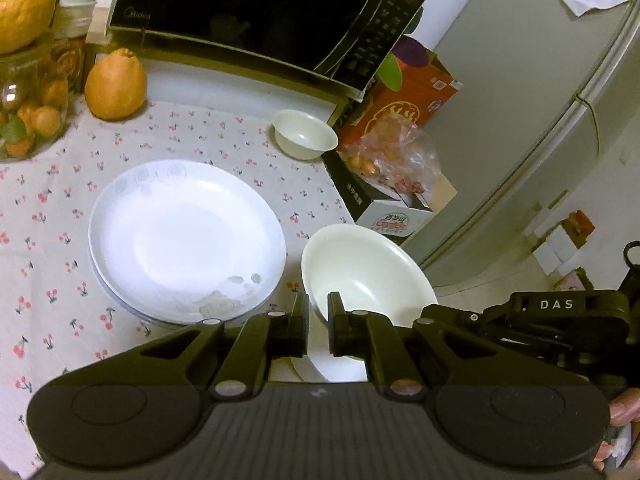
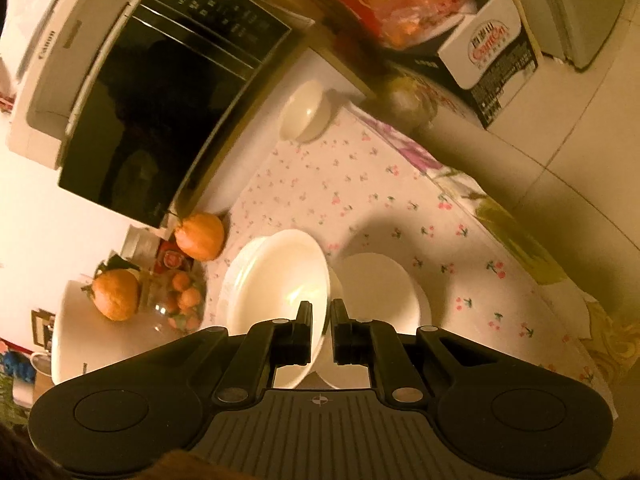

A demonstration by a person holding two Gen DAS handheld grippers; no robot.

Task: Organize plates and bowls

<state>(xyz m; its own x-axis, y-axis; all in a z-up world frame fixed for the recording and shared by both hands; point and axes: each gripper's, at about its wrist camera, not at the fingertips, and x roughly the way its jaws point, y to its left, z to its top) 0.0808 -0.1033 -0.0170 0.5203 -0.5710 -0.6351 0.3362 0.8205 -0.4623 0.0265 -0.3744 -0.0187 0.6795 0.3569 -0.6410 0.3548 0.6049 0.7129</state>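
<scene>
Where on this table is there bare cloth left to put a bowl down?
Open tablecloth lies between the plate stack, the microwave and the small bowl. More lies left of the stack. The right edge is crowded: the large bowl sits there beside the boxes.

glossy white bowl [image 1: 368, 276], glossy plates [image 1: 188, 240], printed cloth [image 1: 60, 280].

my fingers [image 1: 301, 322] cover the big bowl's [image 1: 372, 276] near rim | fruit jar [image 1: 28, 96] cut off at left edge | microwave [image 2: 160, 92] blurry
</scene>
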